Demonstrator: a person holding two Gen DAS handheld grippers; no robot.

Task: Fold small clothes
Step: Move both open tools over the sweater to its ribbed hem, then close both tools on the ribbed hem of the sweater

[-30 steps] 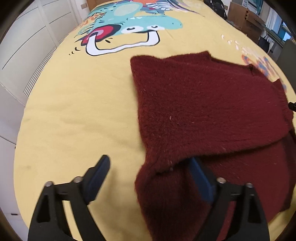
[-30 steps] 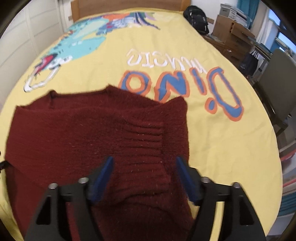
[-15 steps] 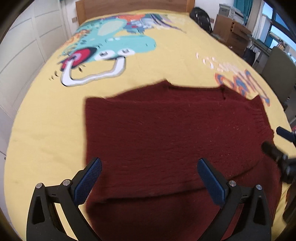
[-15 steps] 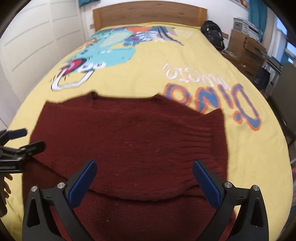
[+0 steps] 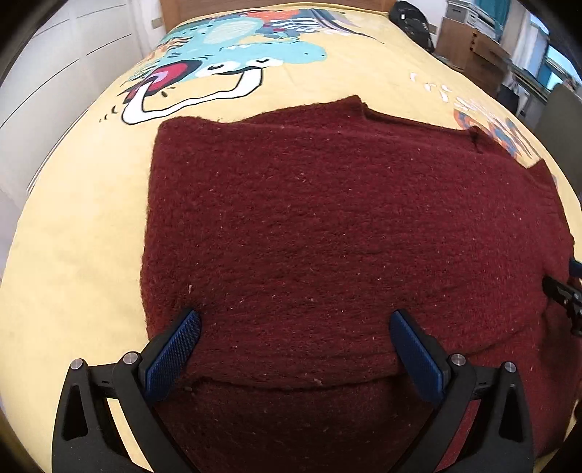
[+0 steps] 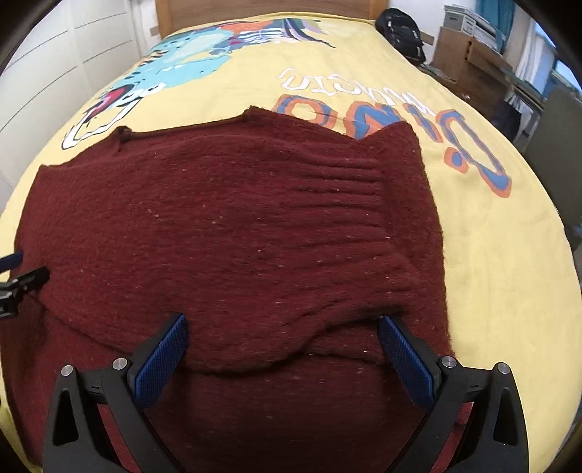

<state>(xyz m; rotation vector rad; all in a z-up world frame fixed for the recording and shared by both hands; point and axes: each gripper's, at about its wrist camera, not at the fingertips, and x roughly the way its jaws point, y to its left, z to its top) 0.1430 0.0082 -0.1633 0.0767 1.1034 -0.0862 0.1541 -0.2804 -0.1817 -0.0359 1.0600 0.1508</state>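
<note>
A dark red knit sweater [image 5: 327,225] lies on the yellow bedspread [image 5: 72,225], with its upper layer folded over the part nearest me. It also shows in the right wrist view [image 6: 236,225], ribbed band at the right. My left gripper [image 5: 294,345] is open and empty, just above the fold's near edge. My right gripper [image 6: 282,347] is open and empty over the same edge further right. Each gripper's tip shows at the edge of the other's view.
The bedspread carries a teal dinosaur print [image 5: 240,40] and orange-blue lettering [image 6: 400,123]. A wooden headboard [image 6: 262,9] is at the far end. Cardboard boxes [image 6: 469,54], a black bag [image 6: 400,25] and a chair [image 6: 556,123] stand right of the bed; white panels are left.
Both grippers have let go of the sweater and opened wide. They have drawn back from the fold. The folded layer now lies flat.
</note>
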